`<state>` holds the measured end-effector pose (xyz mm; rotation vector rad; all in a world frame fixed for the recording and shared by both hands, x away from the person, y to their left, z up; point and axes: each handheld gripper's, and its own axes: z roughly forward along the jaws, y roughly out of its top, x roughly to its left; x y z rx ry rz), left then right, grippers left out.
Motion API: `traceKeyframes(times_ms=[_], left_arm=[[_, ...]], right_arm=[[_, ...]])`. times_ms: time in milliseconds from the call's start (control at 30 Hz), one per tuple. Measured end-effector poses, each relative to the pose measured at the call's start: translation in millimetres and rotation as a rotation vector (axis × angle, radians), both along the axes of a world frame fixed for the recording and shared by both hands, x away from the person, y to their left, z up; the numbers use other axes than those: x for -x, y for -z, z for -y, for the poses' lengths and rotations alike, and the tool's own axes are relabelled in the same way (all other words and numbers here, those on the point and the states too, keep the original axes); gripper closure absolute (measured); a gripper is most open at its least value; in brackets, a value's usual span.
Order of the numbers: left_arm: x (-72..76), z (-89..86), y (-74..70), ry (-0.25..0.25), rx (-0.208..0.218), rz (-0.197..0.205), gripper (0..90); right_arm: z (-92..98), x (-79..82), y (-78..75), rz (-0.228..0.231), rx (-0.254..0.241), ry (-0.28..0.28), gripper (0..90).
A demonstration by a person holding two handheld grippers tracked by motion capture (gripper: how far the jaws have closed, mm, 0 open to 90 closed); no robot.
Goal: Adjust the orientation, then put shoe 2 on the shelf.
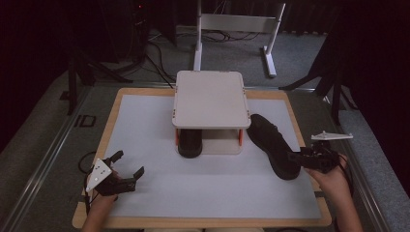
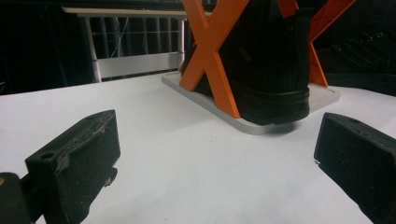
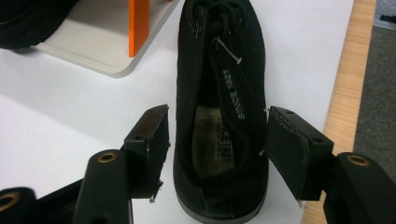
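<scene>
White matting [image 1: 203, 188] covered a wood-edged table [image 1: 113, 108]. Item one: black shoe [image 1: 273, 145], lying on the mat right of a small white shelf rack [image 1: 210, 99] with orange legs, toe toward the rack. Item two: second black shoe [image 1: 189, 142], stowed under the rack on its base tray. Right gripper [image 3: 217, 149]: jaws apart, straddling the heel of the loose shoe, pads just clear of its sides. Left gripper [image 1: 126, 169]: jaws wide apart, nothing between them, resting over bare mat, well apart from both shoes.

White-topped table [image 1: 159, 193]: two-tier rack [image 1: 210, 99] centre, black shoe [image 1: 270, 142] right.
</scene>
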<state>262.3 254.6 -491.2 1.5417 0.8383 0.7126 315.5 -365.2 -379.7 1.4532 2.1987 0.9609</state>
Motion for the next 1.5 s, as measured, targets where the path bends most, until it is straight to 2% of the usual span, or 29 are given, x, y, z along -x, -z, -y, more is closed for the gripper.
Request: traceKeyframes(times_ms=[100, 267, 300, 333, 400, 467, 533, 567, 600, 700, 767, 933, 967, 1033, 1067, 1133, 1200, 1233, 1333, 1400, 1500], left_arm=[[0.0, -0.1, 0.0, 0.0, 0.001, 0.0, 0.8], [0.2, -0.6, 0.1, 0.002, 0.005, 0.002, 0.8], [0.2, -0.6, 0.2, 0.002, 0.007, 0.002, 0.8], [0.2, -0.8, 0.2, 0.002, 0.009, 0.002, 0.7], [0.1, -0.7, 0.2, 0.002, 0.008, 0.002, 0.7], [0.1, -0.7, 0.1, 0.002, 0.008, 0.001, 0.7], [0.1, -0.6, 0.2, 0.003, 0.008, 0.001, 0.8], [0.4, -0.7, 0.2, 0.002, 0.01, 0.004, 0.7], [0.6, -0.7, 0.2, 0.002, 0.01, 0.004, 0.8], [0.5, -0.7, 0.2, 0.002, 0.011, 0.003, 0.7], [0.3, -0.7, 0.2, 0.002, 0.013, 0.002, 0.8], [0.6, -0.9, 0.3, 0.0, 0.019, 0.001, 0.7], [0.8, -0.7, 0.3, 0.001, 0.015, 0.002, 0.7], [0.9, -0.6, 0.3, 0.001, 0.017, 0.002, 0.7], [0.9, -0.6, 0.3, 0.0, 0.016, 0.002, 0.7], [0.6, -0.7, 0.2, 0.0, 0.017, -0.001, 0.8], [0.5, -0.9, 0.2, 0.0, 0.019, -0.002, 0.8], [0.3, -1.0, 0.2, 0.001, 0.022, -0.003, 0.7], [0.1, -1.3, 0.2, 0.004, 0.023, -0.004, 0.7], [0.3, -1.2, 0.3, 0.003, 0.023, -0.002, 0.8], [0.5, -1.0, 0.3, 0.0, 0.022, -0.001, 0.7]], right_arm=[[-0.2, 3.4, 12.8, 0.02, -0.023, -0.006, 39.3], [-0.9, 5.9, 35.7, 0.089, -0.051, 0.026, 42.7], [-0.9, 5.9, 35.7, 0.089, -0.051, 0.026, 42.7], [-1.1, 7.7, 42.0, 0.11, -0.062, 0.036, 45.9], [-1.0, 10.0, 46.4, 0.133, -0.071, 0.045, 45.9], [-2.1, 13.3, 49.3, 0.167, -0.056, 0.064, 47.5], [-2.1, 13.3, 49.3, 0.167, -0.056, 0.064, 47.5], [-3.6, 17.5, 54.6, 0.206, -0.051, 0.076, 46.8], [-4.1, 19.6, 57.2, 0.226, -0.053, 0.081, 46.6], [-4.4, 22.6, 62.3, 0.251, -0.069, 0.099, 47.0], [-5.1, 26.1, 68.6, 0.294, -0.072, 0.108, 50.2], [-5.8, 29.0, 74.5, 0.322, -0.083, 0.127, 58.0], [-8.8, 30.8, 78.5, 0.344, -0.063, 0.14, 62.1], [-10.0, 31.2, 78.6, 0.346, -0.053, 0.143, 64.4], [-10.4, 30.2, 77.2, 0.327, -0.059, 0.138, 71.5], [-13.3, 30.0, 75.4, 0.325, -0.038, 0.124, 75.0], [-15.0, 30.1, 74.7, 0.321, -0.037, 0.119, 76.2], [-18.9, 31.2, 72.8, 0.333, -0.023, 0.11, 77.7], [-20.0, 32.5, 70.0, 0.348, -0.029, 0.113, 78.8], [-22.3, 35.9, 56.8, 0.377, -0.057, 0.115, 81.0], [-24.2, 39.2, 47.2, 0.394, -0.076, 0.125, 81.5]])
